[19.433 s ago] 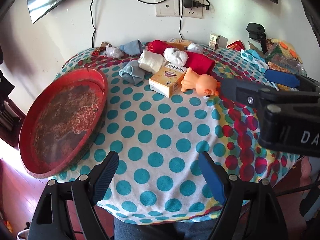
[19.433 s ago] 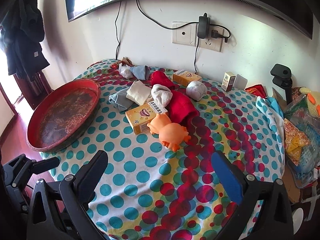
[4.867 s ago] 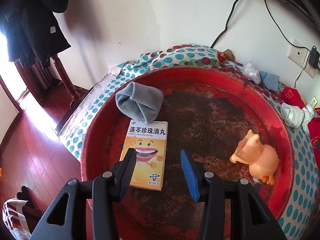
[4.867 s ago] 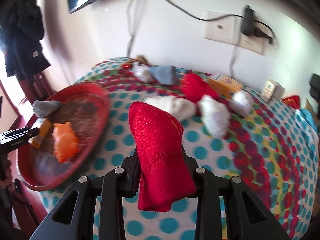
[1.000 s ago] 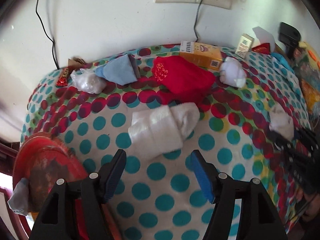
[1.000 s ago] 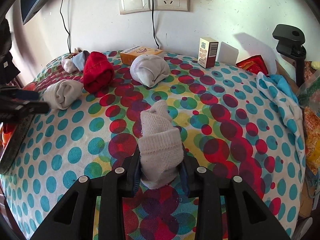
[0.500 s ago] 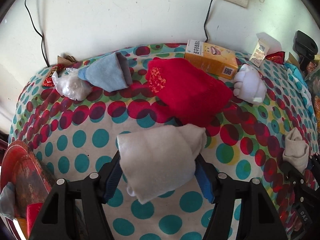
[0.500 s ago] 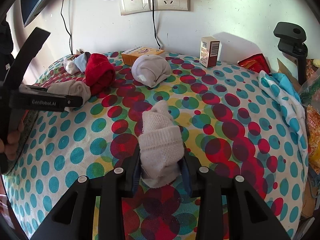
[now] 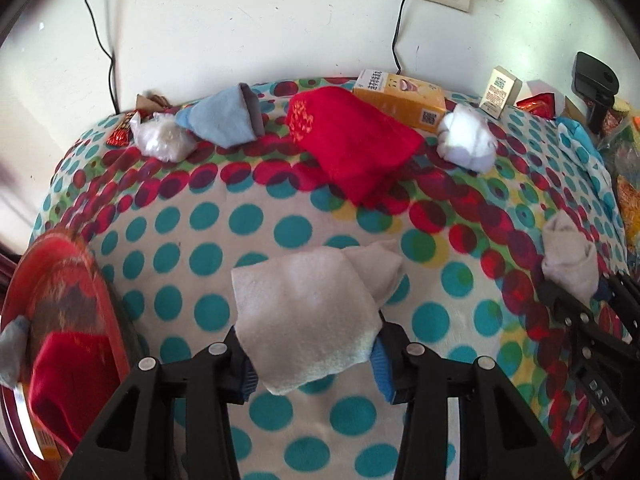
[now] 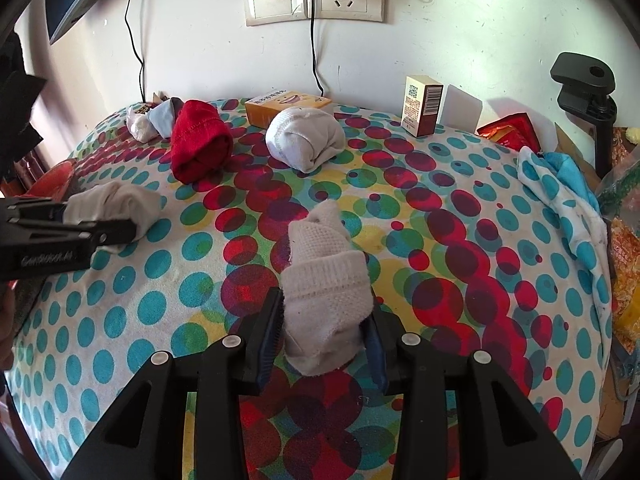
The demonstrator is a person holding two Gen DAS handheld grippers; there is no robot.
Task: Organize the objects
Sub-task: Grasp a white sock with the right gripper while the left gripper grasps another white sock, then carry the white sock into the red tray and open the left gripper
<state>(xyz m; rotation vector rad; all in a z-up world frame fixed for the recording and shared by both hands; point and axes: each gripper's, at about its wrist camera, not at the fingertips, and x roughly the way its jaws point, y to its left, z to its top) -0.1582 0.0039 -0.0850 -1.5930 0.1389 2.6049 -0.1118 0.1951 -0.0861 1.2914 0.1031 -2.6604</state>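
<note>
Left to right. At your far left, the red tray [image 9: 86, 276] hangs over the table [image 9: 256, 236] edge and already holds a red sock [image 9: 64, 372], a grey sock and a yellow box edge. Your left gripper [image 9: 312, 356] has its jaws pinching a folded cream sock [image 9: 308, 312]; whether it rests on the cloth or is just raised, I cannot tell. Your right gripper [image 10: 322, 336] has its jaws pinching a rolled beige sock [image 10: 326, 284] near the table's middle.

Left on the table, well apart from both grippers: a blue sock [image 9: 224, 118], a large red sock [image 9: 352, 140], an orange box [image 9: 400, 100], a white sock ball [image 9: 466, 142].

Risks, as judgement:
- Both grips take soft cloth near one end; a loose fold could slip out during carry.
- Two grippers heading to one tray may collide; stagger them.
- The tray overhangs, so a hard drop near its outer rim could tip it.

Legible writing: "DAS" on the right gripper, seen from the left view; the lettering on the left gripper's side is blurred. Box text and QR codes are too small to read.
</note>
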